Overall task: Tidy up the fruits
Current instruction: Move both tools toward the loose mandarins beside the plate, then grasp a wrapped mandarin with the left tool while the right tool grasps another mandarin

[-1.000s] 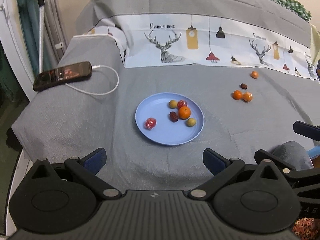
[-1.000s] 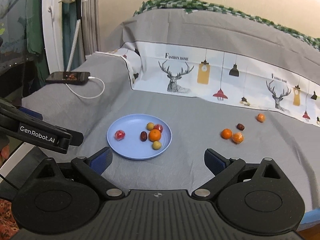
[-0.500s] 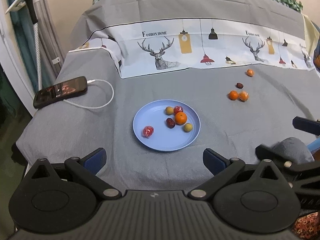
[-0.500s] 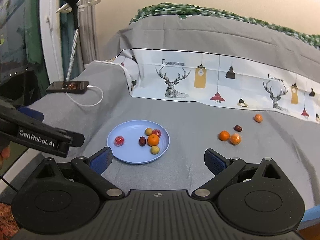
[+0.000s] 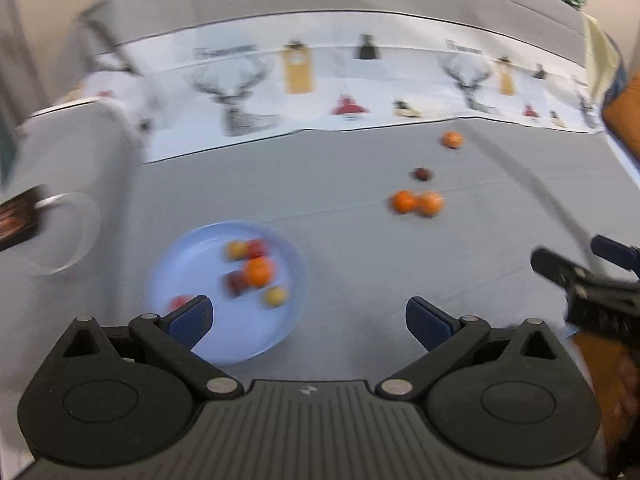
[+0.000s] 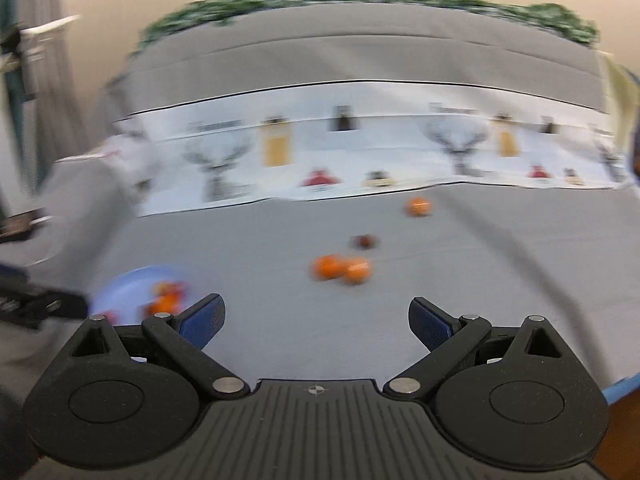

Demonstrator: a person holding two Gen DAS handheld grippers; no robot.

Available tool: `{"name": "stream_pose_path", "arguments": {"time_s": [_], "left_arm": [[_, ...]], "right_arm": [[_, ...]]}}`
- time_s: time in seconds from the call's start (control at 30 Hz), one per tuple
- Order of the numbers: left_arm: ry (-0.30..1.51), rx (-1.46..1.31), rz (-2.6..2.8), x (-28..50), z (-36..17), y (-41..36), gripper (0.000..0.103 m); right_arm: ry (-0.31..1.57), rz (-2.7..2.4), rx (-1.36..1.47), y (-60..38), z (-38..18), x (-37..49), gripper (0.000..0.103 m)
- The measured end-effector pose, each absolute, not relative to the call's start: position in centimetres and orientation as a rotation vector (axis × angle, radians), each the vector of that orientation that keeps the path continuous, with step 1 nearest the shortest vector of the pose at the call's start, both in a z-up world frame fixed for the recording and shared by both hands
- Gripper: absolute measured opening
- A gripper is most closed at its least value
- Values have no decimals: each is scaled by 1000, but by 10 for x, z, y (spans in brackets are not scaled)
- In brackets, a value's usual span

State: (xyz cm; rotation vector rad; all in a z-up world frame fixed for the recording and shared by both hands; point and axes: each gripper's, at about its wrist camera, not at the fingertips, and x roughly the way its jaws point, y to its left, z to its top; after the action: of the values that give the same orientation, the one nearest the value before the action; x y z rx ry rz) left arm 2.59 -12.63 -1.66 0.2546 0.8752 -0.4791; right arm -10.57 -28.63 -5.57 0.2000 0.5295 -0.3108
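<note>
We hold both tools empty with jaws wide, ready for small round fruit. The right gripper (image 6: 314,316) faces the two touching oranges (image 6: 341,269) on the grey sheet (image 6: 460,248), well apart from the blue plate (image 5: 288,280), where we judge they belong. The left gripper (image 5: 308,316) hovers beside that plate.

Nothing legible here: both views are smeared with motion blur. The printed white band (image 5: 320,80) on the bedsheet carries dark lettering above the deer drawings, but it's only a smudge and no word can be made out.
</note>
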Motion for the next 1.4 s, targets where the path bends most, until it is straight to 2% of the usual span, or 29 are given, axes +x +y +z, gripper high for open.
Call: {"name": "stream_pose_path", "arguments": {"time_s": [0.23, 0.47, 0.7, 0.73, 0.87, 0.9, 0.93, 0.97, 1.0, 1.03, 1.1, 1.27, 1.4], "left_arm": [[1045, 121, -493, 78, -77, -251, 103], [1293, -158, -221, 162, -152, -324, 103], [1418, -303, -52, 214, -202, -347, 103], [1416, -326, -14, 218, -202, -347, 103], [1430, -355, -33, 226, -199, -359, 101], [1443, -352, -42, 226, -198, -362, 96], [1445, -339, -49, 224, -196, -364, 81], [1444, -310, -53, 221, -194, -365, 60], [1450, -303, -88, 218, -192, -366, 44], [1464, -328, -119, 217, -192, -363, 40], [1468, -328, -115, 212, -192, -356, 40], [1411, -154, -184, 184, -179, -324, 40], [1363, -30, -242, 157, -161, -280, 40]], "right_arm": [[572, -487, 229, -418, -96, -53, 99], [671, -360, 200, -541, -165, 64, 99], [718, -297, 175, -575, -213, 179, 99], [722, -292, 177, -575, -217, 190, 102], [660, -291, 118, -569, -222, 214, 102], [652, -293, 120, -570, -221, 216, 94], [637, -293, 122, -569, -221, 215, 71], [620, -283, 116, -567, -219, 211, 57], [618, -272, 106, -564, -216, 208, 39], [629, -288, 98, -561, -214, 205, 39], [644, -297, 117, -557, -213, 194, 39], [693, -324, 226, -540, -213, 137, 39], [661, -327, 310, -511, -196, 81, 39]]}}
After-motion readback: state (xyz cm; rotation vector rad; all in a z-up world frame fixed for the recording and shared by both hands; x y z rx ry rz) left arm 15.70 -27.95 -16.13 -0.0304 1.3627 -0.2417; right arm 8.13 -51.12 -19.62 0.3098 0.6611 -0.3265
